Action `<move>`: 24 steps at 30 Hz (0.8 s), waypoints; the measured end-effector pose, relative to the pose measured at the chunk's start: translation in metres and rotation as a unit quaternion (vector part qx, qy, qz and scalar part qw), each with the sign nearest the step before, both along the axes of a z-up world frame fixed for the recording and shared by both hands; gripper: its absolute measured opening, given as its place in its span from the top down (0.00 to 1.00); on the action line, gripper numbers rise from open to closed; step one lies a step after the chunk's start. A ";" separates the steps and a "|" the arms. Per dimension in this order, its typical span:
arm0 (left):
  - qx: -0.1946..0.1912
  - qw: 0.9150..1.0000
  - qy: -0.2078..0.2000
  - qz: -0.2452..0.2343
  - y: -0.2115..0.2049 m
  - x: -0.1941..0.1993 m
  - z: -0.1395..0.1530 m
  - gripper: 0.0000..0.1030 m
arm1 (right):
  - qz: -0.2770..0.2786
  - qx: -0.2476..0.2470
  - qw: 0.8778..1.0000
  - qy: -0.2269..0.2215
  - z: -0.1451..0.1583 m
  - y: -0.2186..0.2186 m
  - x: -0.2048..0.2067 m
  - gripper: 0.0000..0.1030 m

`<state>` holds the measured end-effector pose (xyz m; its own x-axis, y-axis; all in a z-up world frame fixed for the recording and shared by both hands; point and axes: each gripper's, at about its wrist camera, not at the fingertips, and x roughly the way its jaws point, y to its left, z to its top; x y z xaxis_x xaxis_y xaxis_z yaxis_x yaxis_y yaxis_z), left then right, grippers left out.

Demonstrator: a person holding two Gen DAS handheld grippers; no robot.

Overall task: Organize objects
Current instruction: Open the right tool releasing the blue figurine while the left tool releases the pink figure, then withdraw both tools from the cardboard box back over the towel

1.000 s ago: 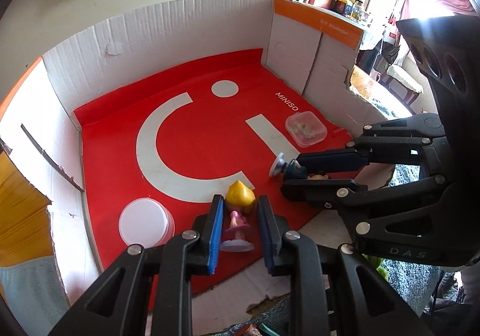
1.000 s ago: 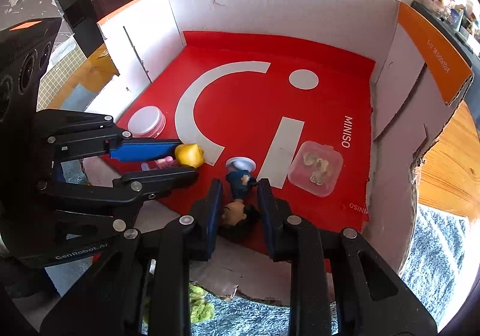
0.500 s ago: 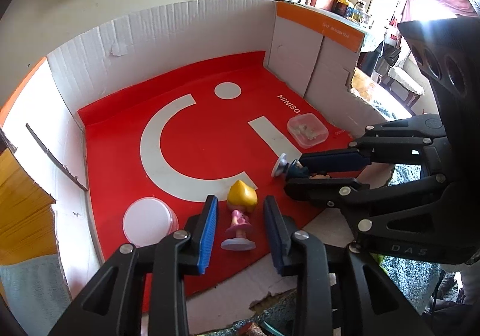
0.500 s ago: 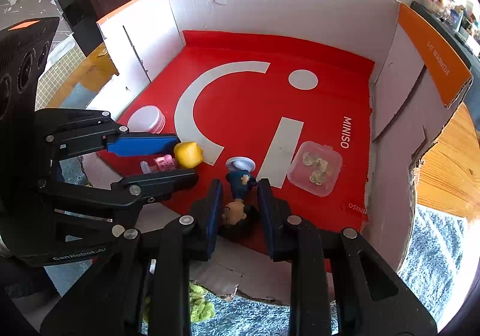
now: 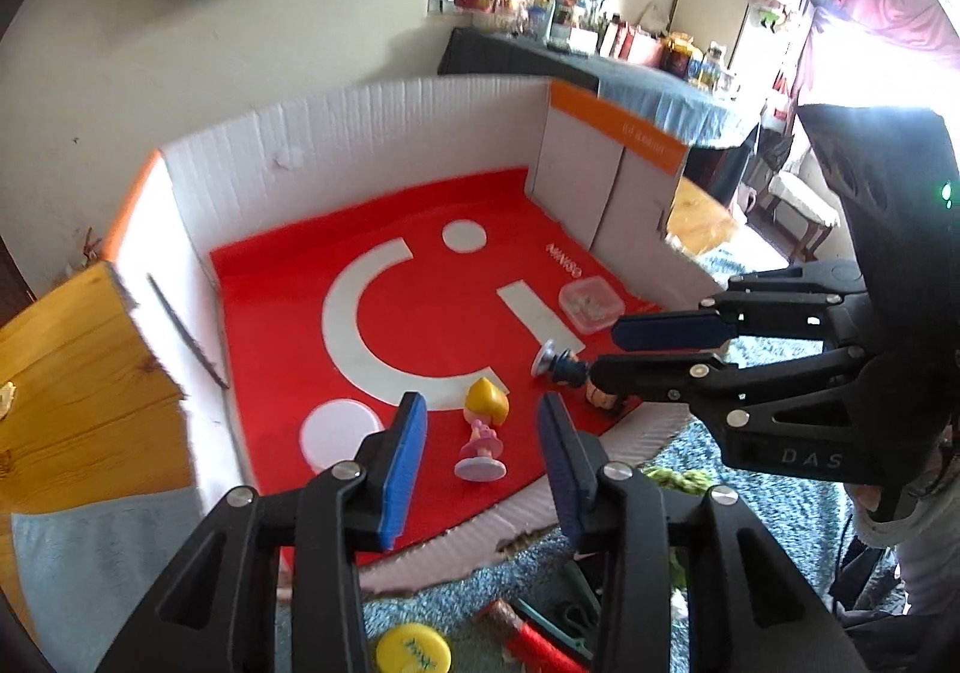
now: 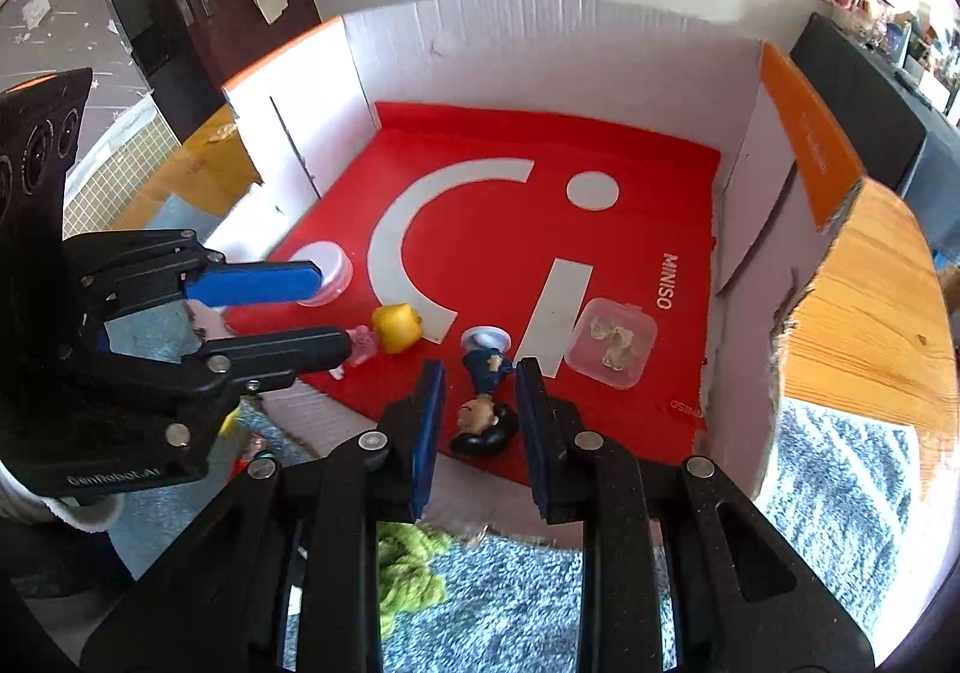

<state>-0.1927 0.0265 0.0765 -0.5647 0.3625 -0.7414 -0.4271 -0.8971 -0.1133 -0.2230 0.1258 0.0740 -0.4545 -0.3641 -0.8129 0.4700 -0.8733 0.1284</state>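
- Left wrist view, far left: a white round lid (image 5: 341, 430) lies on the red mat (image 5: 420, 277) inside the white cardboard box (image 5: 360, 132), near the box's left wall.
- Just right of it, the left gripper (image 5: 480, 454) hovers with its jaws opening; the yellow-haired figurine (image 5: 483, 430) lies between its blue pads (image 5: 403, 469), and neither pad touches it.
- That figurine lies on the near part of the mat, round base toward the near edge, head farther in.
- Further right, the dark-haired figurine (image 6: 485, 397) lies on the mat with its white base pointing far and its head near.
- Right wrist view: the right gripper (image 6: 480, 421) is closed narrow, its pads flanking the dark-haired figurine; actual contact is hard to make out.
- Far right, a clear square container (image 6: 612, 343) sits on the mat beside the MINISO lettering.
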 end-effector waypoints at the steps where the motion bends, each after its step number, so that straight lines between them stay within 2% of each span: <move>1: 0.002 1.000 0.007 0.003 -0.003 0.004 0.006 0.60 | 0.002 -0.002 1.000 0.006 0.005 0.000 0.004 0.77; 4: 0.011 1.000 0.025 0.010 -0.008 0.016 0.019 0.60 | 0.000 -0.009 1.000 0.022 0.016 0.001 0.014 0.77; 7: 0.010 0.998 0.052 0.022 -0.012 0.031 0.029 0.49 | -0.004 -0.018 0.999 0.035 0.026 0.004 0.023 0.77; 11: 0.003 0.996 0.080 0.034 -0.015 0.052 0.038 0.48 | -0.002 -0.020 0.998 0.055 0.038 0.007 0.038 0.77; 15: 0.008 0.995 0.092 0.037 -0.017 0.071 0.041 0.42 | -0.004 -0.026 0.997 0.070 0.045 0.008 0.053 0.77; 18: 0.012 0.994 0.097 0.038 -0.018 0.085 0.042 0.41 | -0.006 -0.036 0.996 0.079 0.050 0.009 0.064 0.76; 20: 0.015 0.994 0.101 0.040 -0.018 0.094 0.042 0.41 | -0.007 -0.039 0.996 0.085 0.051 0.009 0.071 0.70; 22: 0.019 0.994 0.103 0.041 -0.020 0.104 0.042 0.41 | -0.010 -0.042 0.995 0.095 0.053 0.010 0.080 0.42; 24: 0.021 0.993 0.104 0.044 -0.022 0.111 0.040 0.41 | -0.011 -0.045 0.993 0.107 0.055 0.010 0.089 0.38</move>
<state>-0.0819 0.0050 0.1169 -0.7352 0.3336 -0.5901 -0.3655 -0.9282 -0.0693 -0.1336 0.1362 0.1285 -0.6226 -0.4186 -0.6612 0.4755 -0.8734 0.1052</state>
